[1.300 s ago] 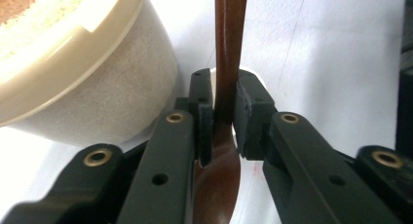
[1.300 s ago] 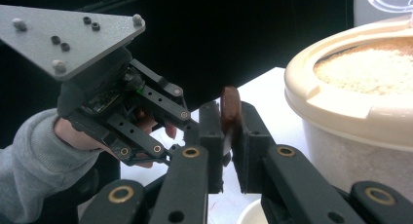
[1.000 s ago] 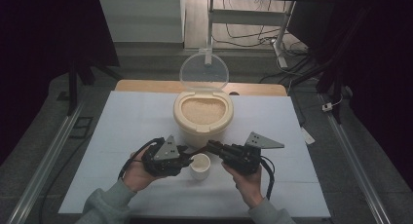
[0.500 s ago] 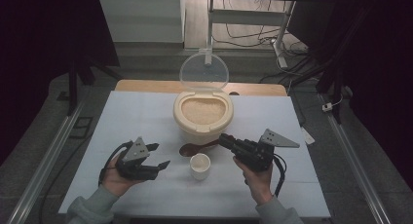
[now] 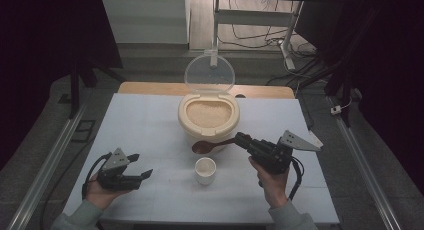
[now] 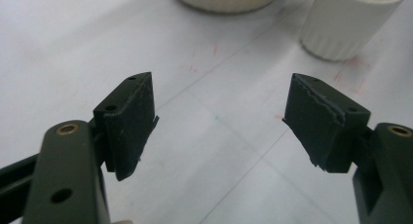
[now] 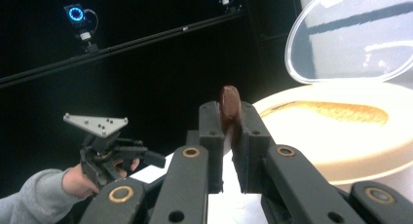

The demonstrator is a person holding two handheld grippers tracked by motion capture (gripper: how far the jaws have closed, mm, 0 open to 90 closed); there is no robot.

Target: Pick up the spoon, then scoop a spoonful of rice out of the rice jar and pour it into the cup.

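Observation:
A cream container [image 5: 208, 117] full of rice stands mid-table with its clear lid [image 5: 209, 74] tipped up behind it. In front of it sits a small white ribbed cup [image 5: 205, 170]. My right gripper [image 5: 240, 139] is shut on the handle of a brown spoon [image 5: 205, 146], whose bowl hovers between cup and container. The right gripper view shows the spoon [image 7: 229, 104] edge-on between the pads. My left gripper [image 5: 142, 174] is low at the front left, apart from the cup. Its jaws have just been opening, and the left gripper [image 6: 219, 129] has nothing between them.
The white table top [image 5: 150, 125] has wide bare areas left and right of the container. A wooden strip [image 5: 145, 87] runs along its far edge. Metal rails [image 5: 45, 170] flank the table, and cables lie on the floor behind it.
My left gripper has drawn away from the cup to the front left, sinking a little, and its jaws have spread apart. My right gripper has shifted slightly right, the spoon still in it.

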